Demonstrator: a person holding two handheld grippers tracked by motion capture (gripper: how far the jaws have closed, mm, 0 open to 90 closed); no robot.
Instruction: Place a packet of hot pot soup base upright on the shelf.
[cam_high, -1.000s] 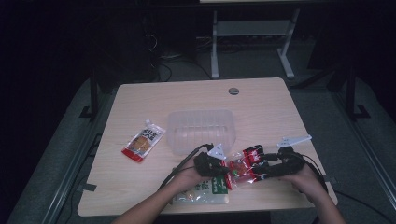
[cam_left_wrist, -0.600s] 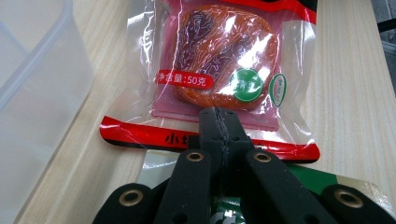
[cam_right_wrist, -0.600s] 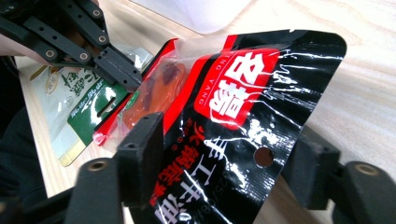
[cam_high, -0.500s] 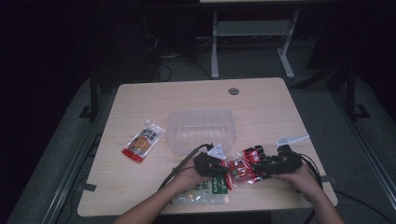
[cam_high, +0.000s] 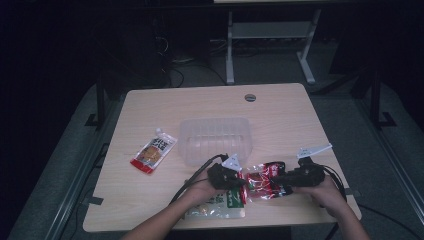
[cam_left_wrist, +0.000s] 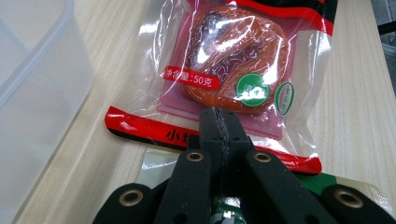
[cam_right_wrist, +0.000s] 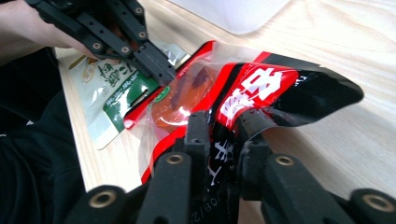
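A red snack pack (cam_high: 261, 179) with an orange-brown piece inside lies near the table's front edge, between the two grippers. My left gripper (cam_high: 243, 181) is shut, and its tips rest on the pack's (cam_left_wrist: 233, 56) red bottom band. In the left gripper view the left gripper (cam_left_wrist: 219, 117) points straight at it. My right gripper (cam_high: 276, 183) holds the pack's other end. Its jaws have just been closing, and the right gripper (cam_right_wrist: 224, 127) now pinches the crumpled black-and-red end (cam_right_wrist: 261, 88), which rises off the wood. The left gripper (cam_right_wrist: 161, 70) shows at the far end.
A clear plastic container (cam_high: 216, 140) stands empty just behind the grippers. An orange sachet (cam_high: 154, 152) lies to its left. A green-and-white pack (cam_high: 220, 205) lies under the left hand at the table's front edge (cam_high: 150, 227). Cables trail from both grippers.
The right gripper's jaws have closed onto the red pack's right end, which now bunches up. The left gripper and both hands have kept still.
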